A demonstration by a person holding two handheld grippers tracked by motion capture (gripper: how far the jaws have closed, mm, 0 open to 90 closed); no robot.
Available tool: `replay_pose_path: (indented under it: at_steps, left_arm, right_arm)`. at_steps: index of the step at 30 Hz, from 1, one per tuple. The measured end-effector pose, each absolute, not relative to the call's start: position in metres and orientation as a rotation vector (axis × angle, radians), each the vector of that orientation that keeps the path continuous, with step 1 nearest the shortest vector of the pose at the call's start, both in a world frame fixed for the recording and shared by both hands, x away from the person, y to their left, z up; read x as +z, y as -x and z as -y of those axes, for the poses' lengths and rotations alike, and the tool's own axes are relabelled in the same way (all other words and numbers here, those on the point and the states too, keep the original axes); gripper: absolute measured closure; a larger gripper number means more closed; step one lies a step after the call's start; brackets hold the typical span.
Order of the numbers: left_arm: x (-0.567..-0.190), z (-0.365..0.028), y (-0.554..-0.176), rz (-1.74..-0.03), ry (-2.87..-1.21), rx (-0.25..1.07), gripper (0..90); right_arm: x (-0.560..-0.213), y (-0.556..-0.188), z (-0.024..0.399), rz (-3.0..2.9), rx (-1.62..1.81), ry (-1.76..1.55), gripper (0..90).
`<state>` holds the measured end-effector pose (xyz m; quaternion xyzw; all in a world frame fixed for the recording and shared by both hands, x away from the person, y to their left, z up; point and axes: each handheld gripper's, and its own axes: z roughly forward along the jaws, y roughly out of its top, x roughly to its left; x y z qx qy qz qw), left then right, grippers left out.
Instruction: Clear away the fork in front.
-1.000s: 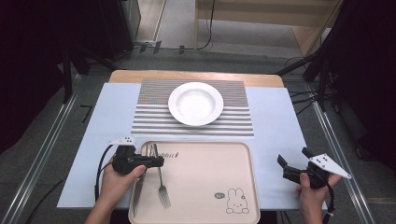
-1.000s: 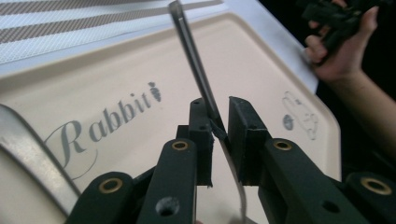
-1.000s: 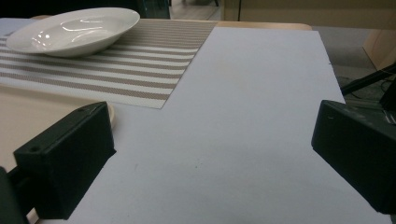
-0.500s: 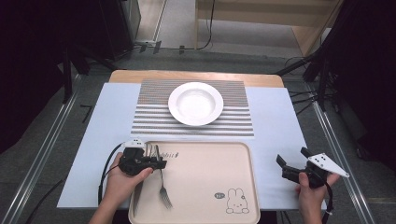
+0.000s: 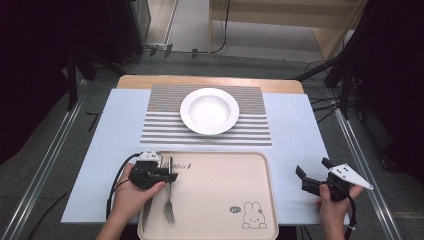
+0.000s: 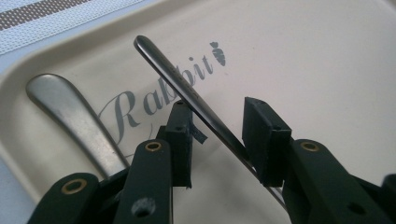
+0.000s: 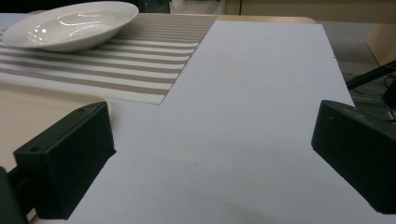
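**Left gripper loosened around a fork handle on the tray**

The left gripper (image 5: 167,176) is seen at the lower left of the high view, over the left end of the tray (image 5: 225,165). Its jaws have just been opening. In the left gripper view the thin handle of the fork (image 6: 196,100) runs diagonally between the two pads; the right pad stands just beside it and the left pad stands clear, so no firm pinch is made out. The fork (image 5: 169,205) is laid lengthwise on the tray, tines toward the bottom of the frame. Just beside it, to the left, a second piece of cutlery (image 6: 77,116) with a broad rounded handle is laid on the tray, over the printed word "Rabbit".

The right gripper (image 5: 312,172) is held at the lower right of the high view, over the pale blue sheet (image 5: 295,130), its jaws wide apart with nothing between them.

Farther up, a white plate (image 5: 209,110) is set on a striped mat (image 5: 252,132) in the upper middle of the table (image 5: 135,81).
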<state>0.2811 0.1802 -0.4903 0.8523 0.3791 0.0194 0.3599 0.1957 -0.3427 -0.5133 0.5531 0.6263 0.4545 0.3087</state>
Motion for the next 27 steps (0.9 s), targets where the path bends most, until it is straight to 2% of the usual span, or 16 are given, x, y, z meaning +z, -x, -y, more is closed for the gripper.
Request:
replay_pose_path:
  at_steps: [5, 8, 12, 14, 20, 27]
  left_arm:
    - [-0.488, -0.182, -0.281, -0.988, -2.190, 0.101, 61.1]
    - [-0.483, -0.184, -0.279, -0.968, -2.165, 0.112, 63.6]
    - [-0.479, -0.181, -0.275, -0.877, -2.191, 0.096, 83.5]
    - [-0.480, -0.176, -0.273, -0.819, -2.237, 0.068, 90.0]
    - [-0.489, -0.165, -0.271, -0.762, -2.355, 0.038, 90.0]
    - [-0.491, -0.173, -0.275, -0.787, -2.348, 0.016, 90.0]
  right_arm:
    - [-0.513, -0.196, 0.342, -1.661, 1.196, -1.459, 0.0]
    - [-0.513, -0.196, 0.342, -1.658, 1.199, -1.456, 0.0]
    - [-0.513, -0.196, 0.342, -1.655, 1.196, -1.458, 0.0]
    - [-0.513, -0.196, 0.342, -1.657, 1.195, -1.455, 0.0]
    - [-0.514, -0.196, 0.341, -1.659, 1.188, -1.457, 0.0]
    - [-0.514, -0.196, 0.341, -1.659, 1.189, -1.456, 0.0]
